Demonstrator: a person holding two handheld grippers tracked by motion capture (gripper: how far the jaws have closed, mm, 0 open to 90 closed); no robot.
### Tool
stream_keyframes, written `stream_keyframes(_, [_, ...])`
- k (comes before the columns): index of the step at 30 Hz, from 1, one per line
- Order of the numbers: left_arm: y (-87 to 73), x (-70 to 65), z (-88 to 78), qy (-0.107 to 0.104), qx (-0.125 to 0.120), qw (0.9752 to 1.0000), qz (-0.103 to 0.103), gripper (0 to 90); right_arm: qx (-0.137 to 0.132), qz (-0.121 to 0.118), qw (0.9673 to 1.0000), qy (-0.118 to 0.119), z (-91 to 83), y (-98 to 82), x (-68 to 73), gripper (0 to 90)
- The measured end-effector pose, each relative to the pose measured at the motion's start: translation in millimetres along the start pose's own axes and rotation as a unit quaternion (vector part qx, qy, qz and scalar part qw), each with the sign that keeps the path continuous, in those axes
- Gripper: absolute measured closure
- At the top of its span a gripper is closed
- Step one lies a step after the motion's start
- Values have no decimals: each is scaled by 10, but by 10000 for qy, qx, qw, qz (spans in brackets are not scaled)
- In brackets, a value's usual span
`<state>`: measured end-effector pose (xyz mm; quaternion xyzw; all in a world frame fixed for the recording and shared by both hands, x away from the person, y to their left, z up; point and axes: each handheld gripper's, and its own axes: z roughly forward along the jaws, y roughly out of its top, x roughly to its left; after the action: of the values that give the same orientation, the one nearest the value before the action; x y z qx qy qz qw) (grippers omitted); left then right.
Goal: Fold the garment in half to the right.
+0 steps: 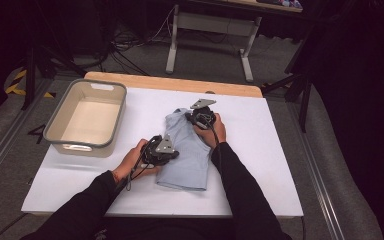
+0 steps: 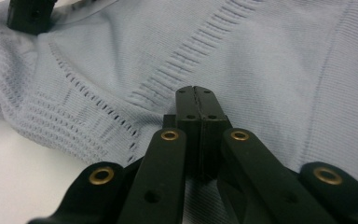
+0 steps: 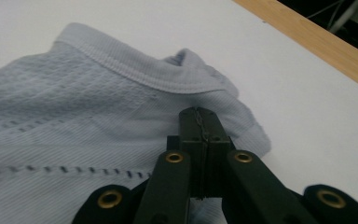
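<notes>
Evidently soft and limp, the sweater [image 1: 187, 152] is best taken by its ribbed hems; left gripper [image 2: 196, 93] and right gripper [image 3: 198, 116] rest on it, jaws together, gripping nothing.

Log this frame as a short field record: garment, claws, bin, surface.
garment: light blue knit sweater, folded, lying on the white table top
left claw: jaws together, at the sweater's near left edge
right claw: jaws together, at the sweater's far end by the neckband
bin: grey-rimmed beige tub, far left, nothing inside, apart from the sweater
</notes>
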<state>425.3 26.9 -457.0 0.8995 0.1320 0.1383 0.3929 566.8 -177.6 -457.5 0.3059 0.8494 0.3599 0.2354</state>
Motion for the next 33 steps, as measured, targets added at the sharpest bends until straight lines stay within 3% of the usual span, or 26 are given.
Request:
stream_keyframes(2, [3, -14, 2, 7, -5, 10000, 41, 899, 9, 151, 9998, -114, 11, -4, -21, 900])
stream_keyframes(6, [1, -25, -1, 22, -18, 10000, 24, 899, 94, 171, 9993, -327, 14, 40, -36, 900])
stream_keyframes(9, [7, -47, 1, 90, -17, 9999, 66, 898, -87, 278, 9986, -450, -42, 75, -42, 892])
stream_keyframes(12, [23, -79, -14, 182, -51, 9997, 146, 898, -238, 393, 9982, -374, -104, 91, -26, 887])
stream_keyframes(15, [44, -89, -44, 203, -145, 9995, 212, 897, -392, 479, 9979, -181, -186, 98, -15, 900])
stream_keyframes(20, [81, -81, -179, 327, -427, 9982, 265, 876, -637, 263, 9973, 238, -420, 108, 72, 900])
stream_keyframes(24, [96, 14, -293, 468, -679, 9965, 106, 883, -890, 49, 9951, 423, -724, 70, 207, 900])
stream_keyframes(26, [91, 84, -307, 553, -699, 9960, -4, 867, -902, -12, 9944, 543, -841, 30, 306, 900])
stream_keyframes(28, [79, 124, -290, 567, -700, 9959, -89, 860, -860, -240, 9942, 592, -953, -31, 459, 900])
stream_keyframes(31, [54, 176, -197, 557, -548, 9968, -185, 856, -764, -479, 9936, 673, -1037, -69, 625, 900])
stream_keyframes(33, [37, 183, -143, 507, -447, 9975, -209, 851, -803, -432, 9919, 880, -1073, -99, 692, 900])
